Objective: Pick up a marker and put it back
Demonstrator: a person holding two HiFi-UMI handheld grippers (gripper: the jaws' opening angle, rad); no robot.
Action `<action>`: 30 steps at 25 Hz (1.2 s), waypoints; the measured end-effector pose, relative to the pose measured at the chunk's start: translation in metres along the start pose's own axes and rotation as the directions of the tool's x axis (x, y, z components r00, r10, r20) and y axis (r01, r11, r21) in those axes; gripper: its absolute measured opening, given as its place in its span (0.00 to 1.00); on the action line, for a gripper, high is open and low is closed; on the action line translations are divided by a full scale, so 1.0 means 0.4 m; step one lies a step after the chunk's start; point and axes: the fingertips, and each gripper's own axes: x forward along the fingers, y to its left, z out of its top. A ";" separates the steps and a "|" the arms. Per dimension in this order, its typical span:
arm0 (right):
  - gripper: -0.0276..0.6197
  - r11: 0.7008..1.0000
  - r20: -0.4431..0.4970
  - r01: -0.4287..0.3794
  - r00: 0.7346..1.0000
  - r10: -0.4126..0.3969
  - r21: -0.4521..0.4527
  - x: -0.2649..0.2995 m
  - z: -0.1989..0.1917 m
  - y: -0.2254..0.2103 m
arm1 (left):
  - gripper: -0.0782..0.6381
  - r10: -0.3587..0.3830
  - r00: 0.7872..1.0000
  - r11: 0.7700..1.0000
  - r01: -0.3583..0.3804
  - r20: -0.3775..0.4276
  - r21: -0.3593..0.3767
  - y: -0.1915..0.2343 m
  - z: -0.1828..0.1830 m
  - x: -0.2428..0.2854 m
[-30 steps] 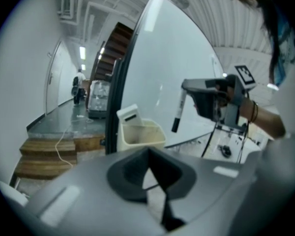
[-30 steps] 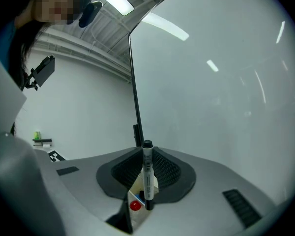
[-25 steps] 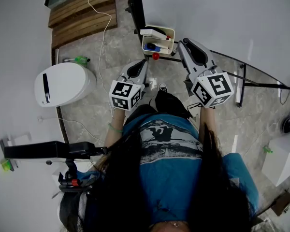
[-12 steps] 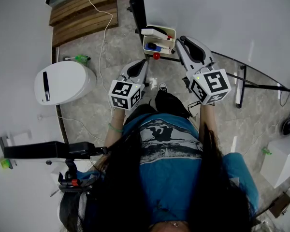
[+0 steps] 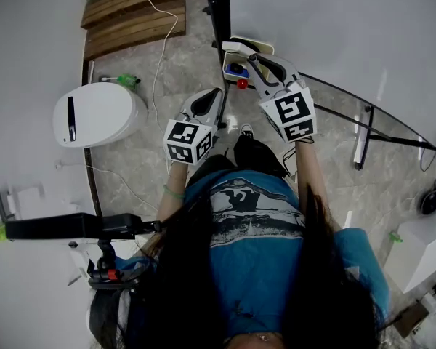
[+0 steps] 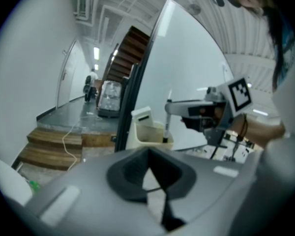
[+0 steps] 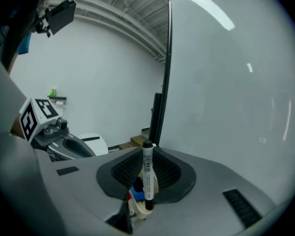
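A white marker (image 7: 147, 173) with black ends stands upright between the jaws of my right gripper (image 7: 143, 191), which is shut on it. Its lower end hangs just above a cream tray (image 7: 136, 208) that holds blue and red items. In the head view the right gripper (image 5: 251, 57) reaches over this tray (image 5: 264, 48) on the whiteboard's frame. The left gripper view shows the marker (image 6: 166, 123) vertical over the tray (image 6: 143, 134). My left gripper (image 5: 216, 94) hangs lower left of the tray, shut with nothing in it.
The whiteboard (image 5: 334, 27) fills the right, with a black post (image 5: 222, 13) at its edge beside the tray. Its black stand legs (image 5: 363, 133) run across the floor. A white rounded appliance (image 5: 94, 122), a green bottle (image 5: 123, 81), a cable and wooden steps (image 5: 134, 13) lie left.
My right gripper has swung left and down to the tray with the marker and rolled. The left gripper has stayed where it was.
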 end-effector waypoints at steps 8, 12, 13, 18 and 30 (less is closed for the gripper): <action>0.15 0.997 -0.116 -0.067 0.991 0.063 -0.028 0.035 -0.063 0.047 | 0.11 0.053 0.999 0.998 -0.053 0.003 -0.016 0.008 -0.008 -0.028; 0.15 0.997 -0.131 -0.078 0.989 0.076 -0.013 0.057 -0.074 0.057 | 0.11 0.074 0.997 0.997 -0.073 0.007 -0.023 0.026 -0.009 -0.042; 0.15 0.997 -0.135 -0.078 0.988 0.076 -0.014 0.064 -0.077 0.059 | 0.11 0.078 0.997 0.997 -0.078 0.007 -0.025 0.032 -0.010 -0.045; 0.15 0.996 -0.126 -0.087 0.988 0.087 0.011 0.076 -0.083 0.067 | 0.11 0.093 0.996 0.995 -0.093 0.008 -0.033 0.037 -0.016 -0.051; 0.18 0.993 -0.113 -0.108 0.987 0.112 0.044 0.063 -0.087 0.073 | 0.11 0.091 0.996 0.995 -0.091 0.011 -0.033 0.024 -0.023 -0.041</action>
